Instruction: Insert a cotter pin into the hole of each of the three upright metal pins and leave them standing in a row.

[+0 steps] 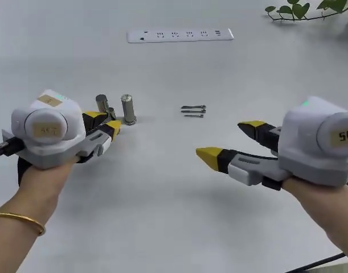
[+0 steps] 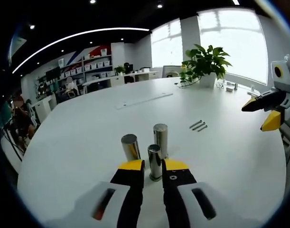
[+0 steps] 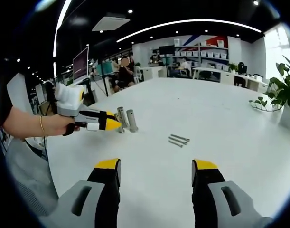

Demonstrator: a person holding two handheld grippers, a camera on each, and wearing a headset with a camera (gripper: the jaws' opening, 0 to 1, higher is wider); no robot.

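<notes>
Three short steel pins stand together at the left of the white table. My left gripper (image 1: 105, 121) (image 2: 154, 166) is shut on the nearest pin (image 2: 154, 162), which stands upright between its yellow tips. Just beyond stand the other two pins (image 2: 130, 147) (image 2: 160, 140), seen from above as the left pin (image 1: 102, 103) and the right pin (image 1: 128, 109). Three thin cotter pins (image 1: 193, 111) (image 2: 198, 125) (image 3: 178, 140) lie side by side mid-table. My right gripper (image 1: 229, 138) (image 3: 155, 166) hovers open and holds nothing, to the near right of the cotter pins.
A white power strip (image 1: 179, 35) lies along the far side of the table. A potted plant (image 1: 304, 8) (image 2: 206, 61) stands at the far right. The other gripper enters each gripper view: the right gripper (image 2: 261, 114) and the left gripper (image 3: 107, 124).
</notes>
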